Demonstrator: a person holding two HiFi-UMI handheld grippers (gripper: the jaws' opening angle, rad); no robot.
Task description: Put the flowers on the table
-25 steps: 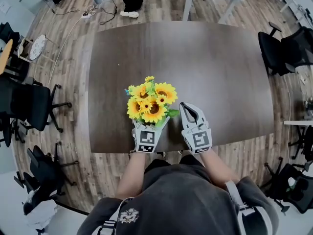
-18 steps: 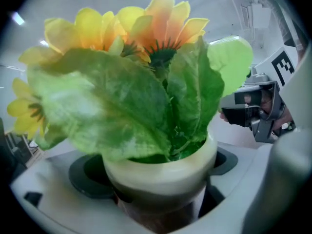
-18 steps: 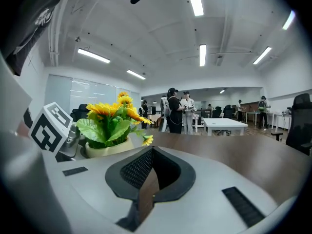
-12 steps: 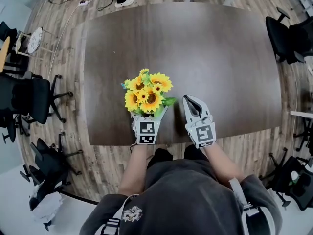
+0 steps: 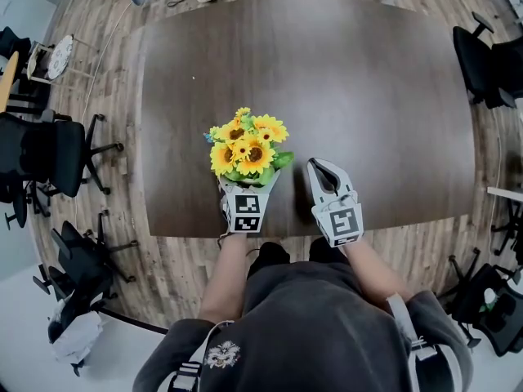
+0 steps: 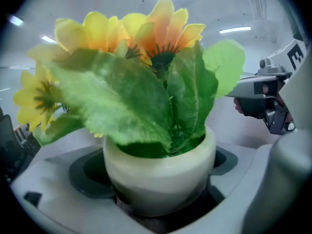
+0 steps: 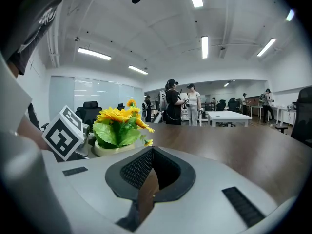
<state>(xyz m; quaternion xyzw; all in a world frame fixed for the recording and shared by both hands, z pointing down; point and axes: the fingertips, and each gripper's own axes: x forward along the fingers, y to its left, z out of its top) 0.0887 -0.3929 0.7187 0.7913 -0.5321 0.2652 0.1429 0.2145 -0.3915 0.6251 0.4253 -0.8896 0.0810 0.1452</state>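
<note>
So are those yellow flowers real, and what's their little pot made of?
The flowers look fake: the leaves are flat, even green, like cloth or plastic. The pot looks like smooth, slightly shiny cream ceramic or plastic; I can't tell which.

The flowers [image 5: 248, 147] are bright yellow with dark brown centres, a few petals shading to orange, above fresh green leaves [image 6: 146, 106]. Their pot [image 6: 161, 172] is plain glossy cream. The left gripper [image 5: 245, 190] and right gripper [image 5: 319, 168] are light grey, and each carries a cube [image 5: 246, 212] patterned with black-and-white squares. The right gripper's pads [image 7: 136, 169] are black with a fine mesh pattern, set in a dark grey surround. The table [image 5: 368, 96] is dark brown with a faint grain. The floor [image 5: 425, 247] is grey-brown streaked planking. The chairs [image 5: 49, 166] are black. The person's top [image 5: 310, 333] is dark grey, with white stripes at the shoulders.
</note>
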